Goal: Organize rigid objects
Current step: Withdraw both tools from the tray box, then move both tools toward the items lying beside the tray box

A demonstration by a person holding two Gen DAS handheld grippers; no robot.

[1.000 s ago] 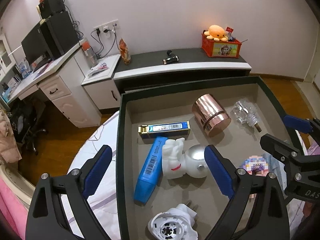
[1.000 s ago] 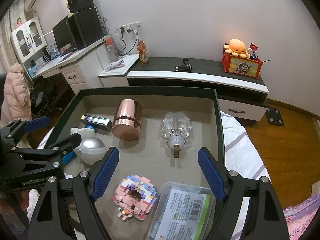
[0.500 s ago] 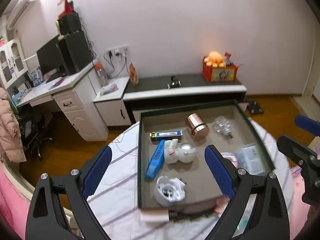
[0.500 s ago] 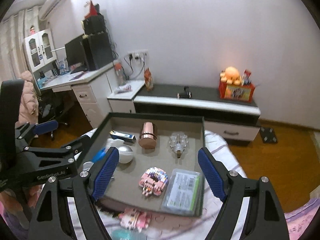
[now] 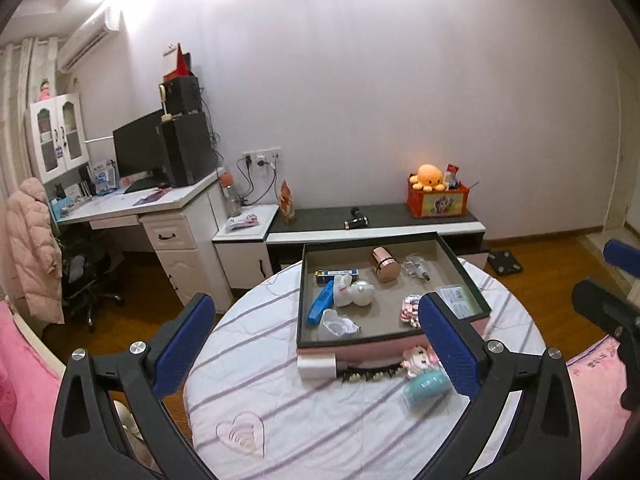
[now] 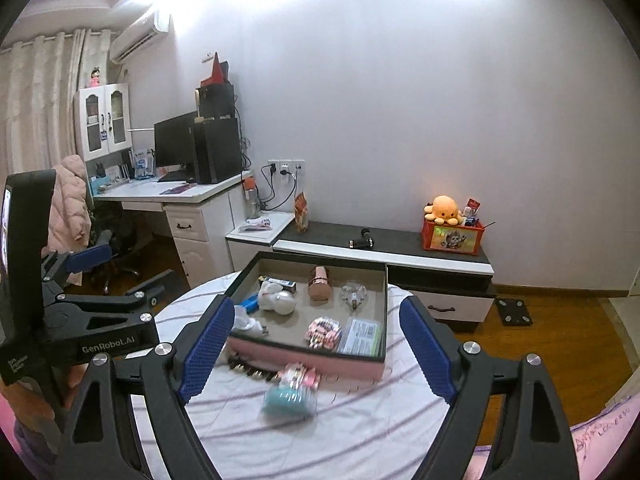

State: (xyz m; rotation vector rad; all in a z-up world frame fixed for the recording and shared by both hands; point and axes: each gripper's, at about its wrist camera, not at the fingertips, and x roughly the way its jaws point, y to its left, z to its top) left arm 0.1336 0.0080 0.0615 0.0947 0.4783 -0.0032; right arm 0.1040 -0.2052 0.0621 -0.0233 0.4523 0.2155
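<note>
White wall, a desk (image 6: pixel 176 194) and a low cabinet (image 6: pixel 384 246) back a round table (image 5: pixel 320 412) under a striped cloth; both grippers hang above its near side, well apart from everything on it. Left gripper (image 5: pixel 316 338): blue pads spread wide and opening, nothing between them; right gripper (image 6: pixel 318 346): pads likewise apart and opening, holding nothing; its left neighbour shows at the frame's left edge.

Just beyond the fingers, on the cloth, lie a teal toy (image 6: pixel 290 398), a dark beaded strip (image 5: pixel 368 372) and a small white box (image 5: pixel 318 366), all close to the near wall of a box (image 5: pixel 466 280) with a pink front and dark rim; the toy is blurred in the right view.

Inside the box: a white piece (image 5: pixel 338 326) at the near left; a blue marker (image 5: pixel 321 303) beside a white figure (image 5: pixel 354 291); a blue-labelled pack (image 5: pixel 336 274) at the far left; a copper can (image 5: pixel 386 266) on its side; a clear bottle (image 5: pixel 418 269) to its right; a pink block toy (image 6: pixel 324 332) and a labelled packet (image 6: pixel 360 336) at the near right.

On the cabinet stand a red crate (image 6: pixel 452 238) with an orange octopus (image 6: pixel 442 208).
</note>
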